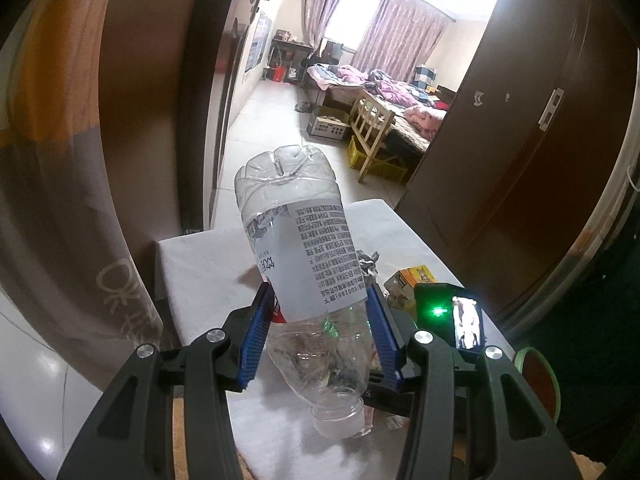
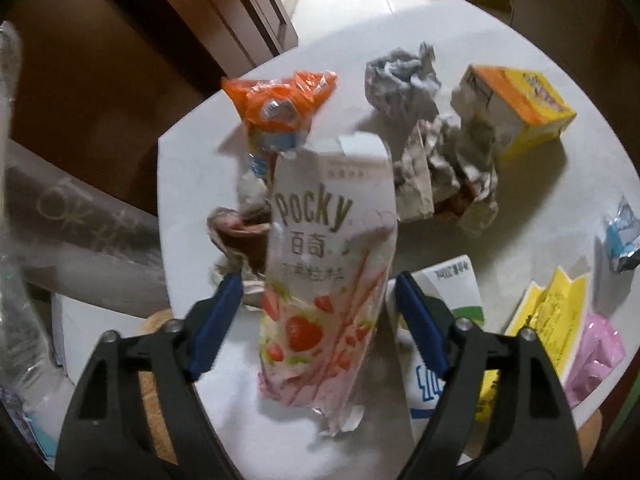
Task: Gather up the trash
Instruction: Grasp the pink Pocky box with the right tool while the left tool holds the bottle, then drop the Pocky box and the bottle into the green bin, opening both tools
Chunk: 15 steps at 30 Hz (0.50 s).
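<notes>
Left gripper clamps an empty plastic bottle, neck toward the camera, above the white table. Right gripper spread, pads clear of the Pocky box lying between them on the table.

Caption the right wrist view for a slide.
Right tool open over a strawberry Pocky box on the littered white table.

A home: bed, curtains and wooden chair beyond the doorway.
</notes>
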### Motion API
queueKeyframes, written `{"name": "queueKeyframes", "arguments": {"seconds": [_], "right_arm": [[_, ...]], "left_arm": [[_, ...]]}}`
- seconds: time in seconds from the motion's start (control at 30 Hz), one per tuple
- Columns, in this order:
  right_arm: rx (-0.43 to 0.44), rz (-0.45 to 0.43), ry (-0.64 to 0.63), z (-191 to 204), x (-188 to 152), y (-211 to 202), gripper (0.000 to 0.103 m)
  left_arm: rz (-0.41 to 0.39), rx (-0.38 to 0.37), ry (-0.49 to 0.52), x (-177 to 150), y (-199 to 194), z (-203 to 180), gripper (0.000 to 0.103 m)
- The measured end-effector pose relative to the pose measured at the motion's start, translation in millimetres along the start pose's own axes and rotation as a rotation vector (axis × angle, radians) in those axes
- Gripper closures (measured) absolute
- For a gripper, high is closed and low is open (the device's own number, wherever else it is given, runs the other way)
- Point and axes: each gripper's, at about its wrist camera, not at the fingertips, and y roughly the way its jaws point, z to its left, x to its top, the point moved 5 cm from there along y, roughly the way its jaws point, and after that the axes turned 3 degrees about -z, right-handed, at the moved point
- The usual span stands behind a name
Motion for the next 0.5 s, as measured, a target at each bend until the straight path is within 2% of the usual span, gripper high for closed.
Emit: {"name": "queueKeyframes", "arguments": {"seconds": [0.03, 0.2, 0.33, 0.5], "right_arm": [[0.000, -0.001, -0.009, 2, 0, -1, 0.058], [0.107, -0.031, 0.047, -3, -3, -24, 0.064], [0.206, -0.119, 0.118, -21, -10, -77, 0.064], [0.273, -0.232, 0.219, -63, -26, -144, 0.064]], "left_arm": [[-0.002, -0.001, 0.001, 0, 0, 0, 0.058], [0.013, -0.006, 0.002, -4, 5, -3, 0.058], [0.023, -0.015, 0.029, -4, 7, -13, 0.058], [0.055, -0.049, 0.058, -11, 15, -35, 0.058]]}}
